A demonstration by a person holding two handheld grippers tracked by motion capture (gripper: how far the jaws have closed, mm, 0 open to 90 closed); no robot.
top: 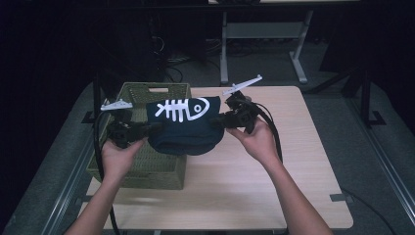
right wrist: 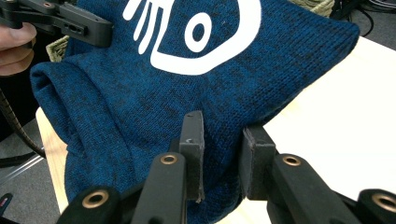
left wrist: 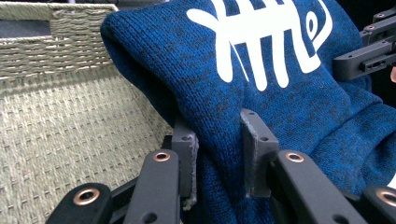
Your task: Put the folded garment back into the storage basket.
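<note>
A person holds a dark blue knit sweater [top: 183,128] up in the air between two claws. The sweater has a white fish bone picture [top: 182,108] on it. It hangs just over the near right corner of a green woven basket [top: 147,95], which sits on the left side of the light wood bench [top: 274,186]. The left claw [top: 149,128] pinches the left edge of the sweater, with cloth squeezed between its black jaws. The right claw [top: 215,120] pinches the right edge the same way. A hand [top: 117,159] grips the left claw and another hand [top: 257,139] grips the right one. The bottom of the sweater sags down in folds.
</note>
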